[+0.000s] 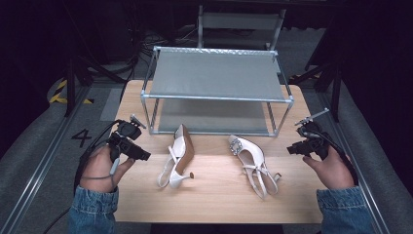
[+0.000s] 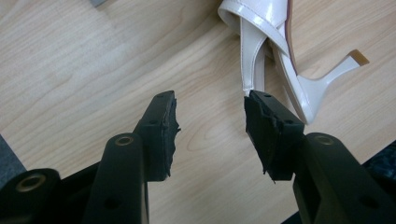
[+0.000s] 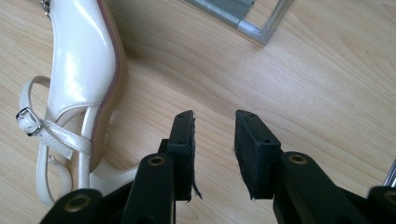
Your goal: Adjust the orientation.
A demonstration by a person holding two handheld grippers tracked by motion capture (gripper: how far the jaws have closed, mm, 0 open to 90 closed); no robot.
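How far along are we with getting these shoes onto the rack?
Nothing looks done: both shelves of the rack are bare. The left shoe lies on its side, the right shoe upright, both on the table. The left claw and right claw are open, holding nothing. Both shoes remain.

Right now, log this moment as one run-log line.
left gripper: open, empty, beside left shoe lying on its side | right gripper: open, empty, beside right shoe | shoe rack: both shelves bare

Both shoes point(image 1: 176, 157) point(image 1: 251, 158) look like glossy, smooth cream patent leather. The counter point(image 1: 219, 192) is matt pale wood grain. The rack point(image 1: 216, 75) at 12 o'clock has shiny metal tubes and grey cloth shelves.
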